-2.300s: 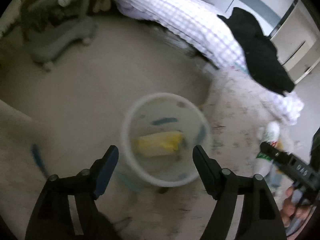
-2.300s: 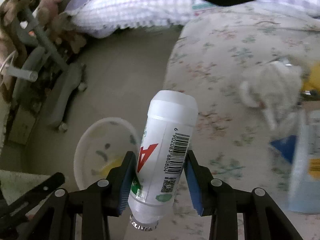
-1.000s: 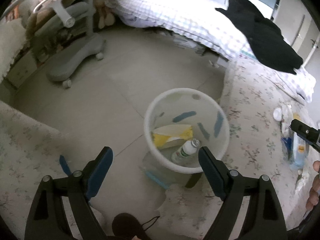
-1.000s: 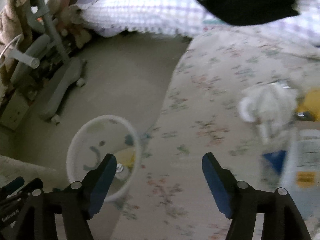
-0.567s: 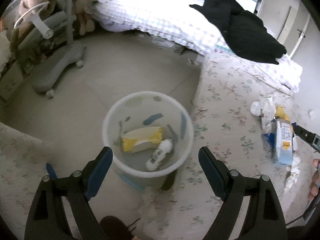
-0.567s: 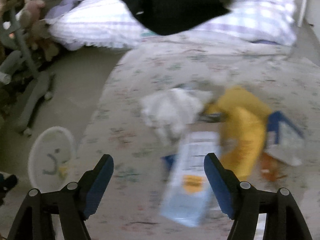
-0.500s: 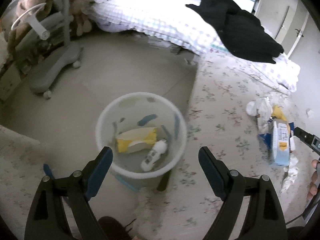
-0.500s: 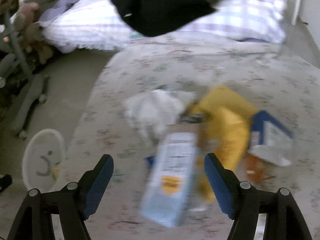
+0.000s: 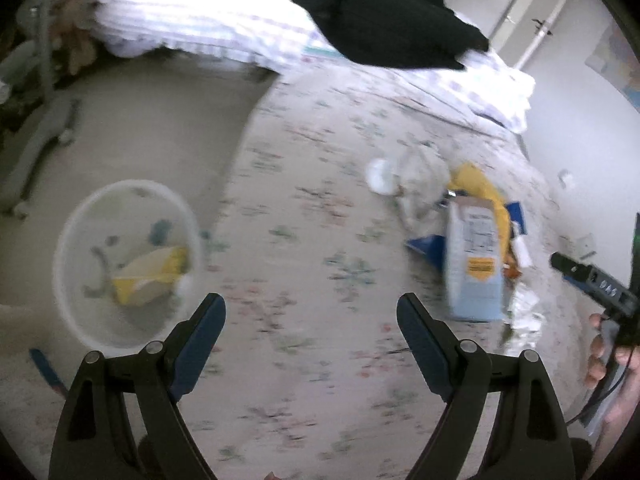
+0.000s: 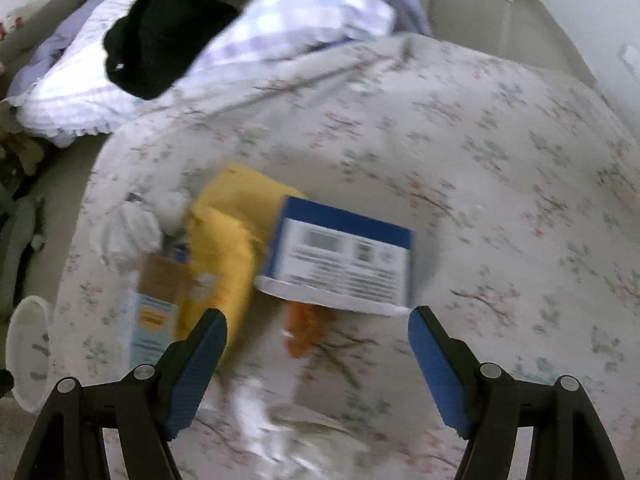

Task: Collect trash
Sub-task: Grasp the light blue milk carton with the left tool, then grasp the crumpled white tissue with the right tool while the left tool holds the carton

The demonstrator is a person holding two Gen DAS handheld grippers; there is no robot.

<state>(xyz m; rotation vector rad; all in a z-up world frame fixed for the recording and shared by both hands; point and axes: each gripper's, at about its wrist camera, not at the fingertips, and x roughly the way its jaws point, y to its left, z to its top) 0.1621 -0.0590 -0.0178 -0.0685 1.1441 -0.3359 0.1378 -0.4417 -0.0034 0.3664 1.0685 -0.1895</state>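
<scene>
The white bin (image 9: 128, 264) stands on the floor at the left, a yellow packet (image 9: 150, 276) already in it. The left hand-held gripper (image 9: 312, 344) hangs over the flowered bedspread (image 9: 312, 208) with jaws spread and nothing between them. Further right lies the trash — crumpled tissue (image 10: 134, 232), pale blue carton (image 10: 154, 312), yellow bag (image 10: 228, 240), blue-and-white box (image 10: 340, 260), orange scrap (image 10: 302, 328). The right hand-held gripper (image 10: 318, 364), jaws spread and empty, is just short of the pile. Best pick one piece — likely the box — and centre it between the jaws before closing.
</scene>
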